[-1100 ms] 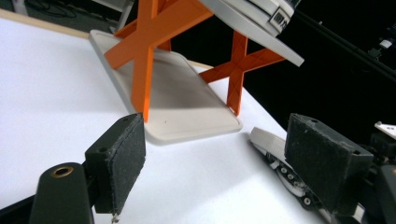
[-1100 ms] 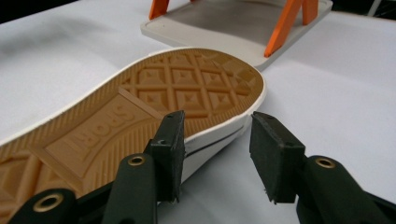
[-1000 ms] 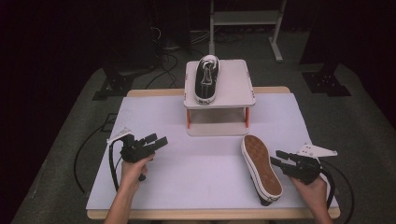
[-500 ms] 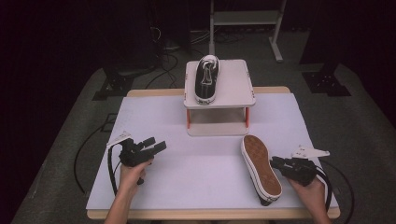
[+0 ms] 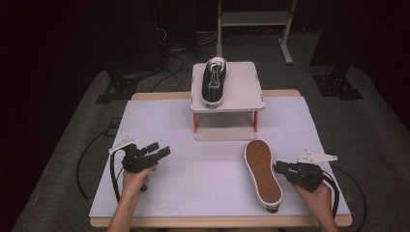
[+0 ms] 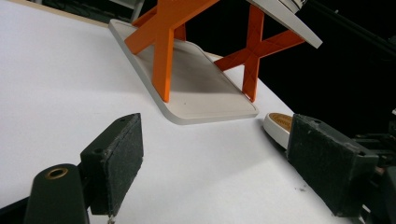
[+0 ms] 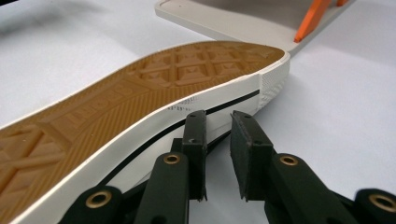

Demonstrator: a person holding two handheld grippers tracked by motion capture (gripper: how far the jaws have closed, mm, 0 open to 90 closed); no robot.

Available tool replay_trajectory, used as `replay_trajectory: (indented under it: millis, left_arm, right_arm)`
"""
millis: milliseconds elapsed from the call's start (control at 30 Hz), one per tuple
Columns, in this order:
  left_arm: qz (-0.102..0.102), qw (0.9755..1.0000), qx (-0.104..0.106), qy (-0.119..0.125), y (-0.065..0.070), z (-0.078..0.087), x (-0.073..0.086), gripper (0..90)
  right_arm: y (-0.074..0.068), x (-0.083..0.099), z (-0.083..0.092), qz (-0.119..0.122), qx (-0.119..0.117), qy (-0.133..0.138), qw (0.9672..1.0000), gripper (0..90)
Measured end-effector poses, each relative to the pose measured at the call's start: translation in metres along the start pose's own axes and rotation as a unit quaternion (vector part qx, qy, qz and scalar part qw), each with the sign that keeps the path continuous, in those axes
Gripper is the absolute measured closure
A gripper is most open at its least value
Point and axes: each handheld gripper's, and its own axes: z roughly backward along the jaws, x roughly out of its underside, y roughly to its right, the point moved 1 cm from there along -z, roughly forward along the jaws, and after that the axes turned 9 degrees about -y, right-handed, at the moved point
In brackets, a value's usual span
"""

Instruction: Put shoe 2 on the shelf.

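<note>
- High view: the overturned sneaker (image 5: pixel 262 174) lies sole up on the white table (image 5: pixel 159 121), just in front of the two-tier stand (image 5: pixel 227 101). A second sneaker (image 5: pixel 214 82) sits upright on the stand's top shelf. The right gripper (image 5: pixel 279 167) is at the overturned sneaker's right edge; the left gripper (image 5: pixel 162 151) hovers well to the stand's front left.
- Left gripper view: the left gripper (image 6: pixel 215 163) is released, jaws wide apart with bare table between them; the stand's orange legs (image 6: pixel 163 51) rise beyond.
- Right gripper view: the right gripper (image 7: pixel 217 140) has just been closing; its jaws stand narrowly apart against the sneaker's white sidewall (image 7: pixel 205 102), with nothing visibly clamped between them.
</note>
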Motion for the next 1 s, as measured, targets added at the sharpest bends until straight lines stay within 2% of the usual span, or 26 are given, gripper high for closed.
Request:
replay_trajectory:
  millis: [200, 333, 533, 633, 1000]
  left_arm:
    - [-0.003, 1.0000, -0.003, 0.000, 0.000, 0.000, 0.000, 18.1]
    - [-0.004, 1.0000, -0.004, 0.000, -0.001, 0.001, 0.000, 18.1]
    - [-0.004, 1.0000, -0.004, 0.000, -0.001, 0.002, -0.001, 18.1]
    - [-0.004, 1.0000, -0.004, -0.002, -0.001, 0.002, 0.000, 18.1]
    - [-0.001, 1.0000, -0.005, 0.000, -0.002, 0.003, 0.000, 18.0]
  right_arm:
    - [-0.005, -0.005, -0.001, 0.003, -0.012, 0.009, 0.9999, 75.1]
    - [-0.010, -0.011, -0.003, 0.013, -0.019, 0.012, 0.9997, 75.2]
    - [-0.027, -0.028, -0.011, 0.036, -0.057, 0.015, 0.9976, 74.7]
    - [-0.034, -0.034, -0.013, 0.050, -0.054, 0.016, 0.9971, 75.3]
    - [-0.056, -0.052, -0.026, 0.068, -0.074, 0.029, 0.9945, 75.7]
